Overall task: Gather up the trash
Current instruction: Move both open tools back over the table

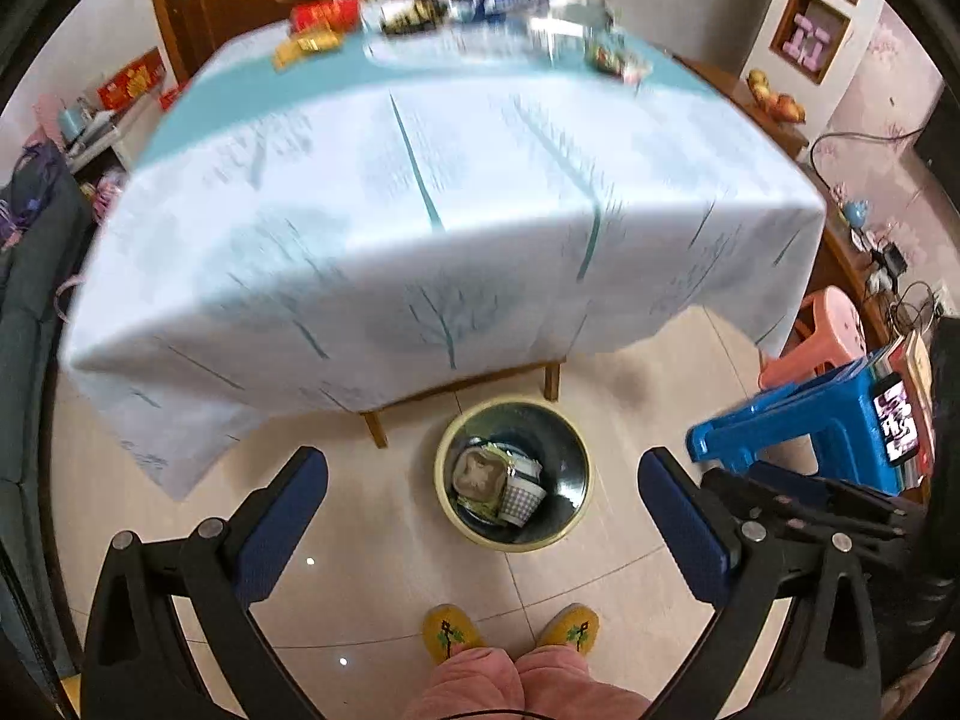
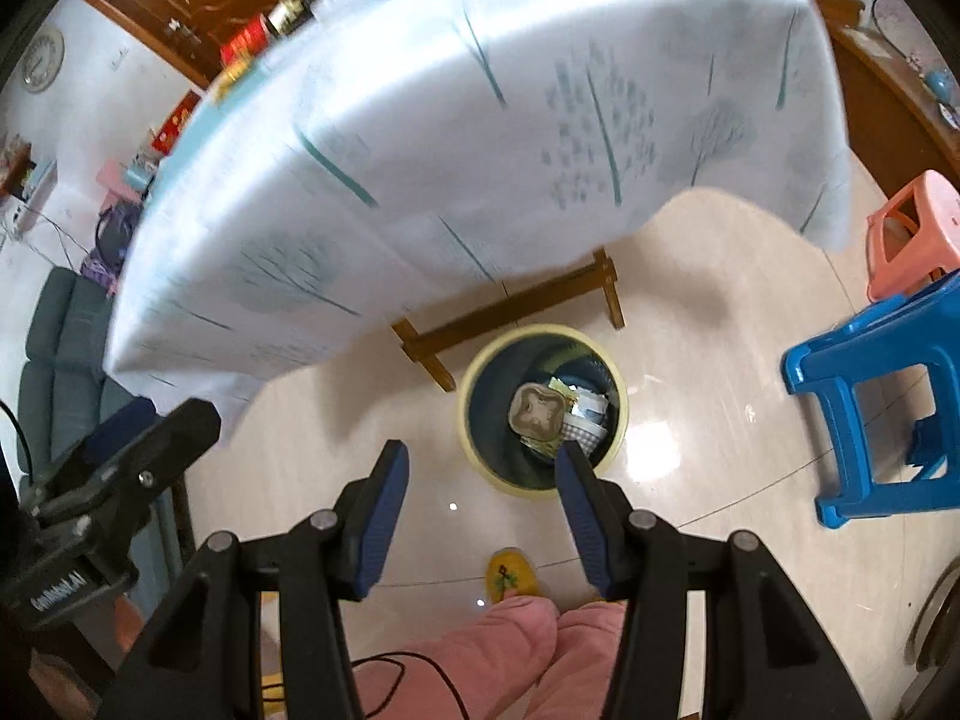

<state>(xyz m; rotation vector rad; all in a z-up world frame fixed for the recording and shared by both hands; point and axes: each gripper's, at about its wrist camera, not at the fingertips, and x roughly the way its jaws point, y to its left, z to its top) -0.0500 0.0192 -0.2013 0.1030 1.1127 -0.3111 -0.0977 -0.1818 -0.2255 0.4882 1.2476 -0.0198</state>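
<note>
A round yellow-rimmed trash bin (image 1: 447, 504) stands on the tiled floor by the table's front edge; it holds a tan tray (image 1: 477, 477), a checked paper cup (image 1: 522, 501) and wrappers. It also shows in the right wrist view (image 2: 480, 450). My left gripper (image 1: 483, 501) is open and empty, high above the bin. My right gripper (image 2: 483, 510) is open and empty, just before the bin. Its body shows at the left view's right edge (image 1: 810, 504). The left gripper's body shows in the right view (image 2: 108, 468).
A table with a white tree-print cloth (image 1: 420, 210) carries blurred packets and bottles (image 1: 456, 9) at its far edge. A blue stool (image 2: 870, 408) and a pink stool (image 2: 918, 234) stand to the right. A grey sofa (image 2: 54, 348) is at left. My slippered feet (image 1: 510, 633) are below.
</note>
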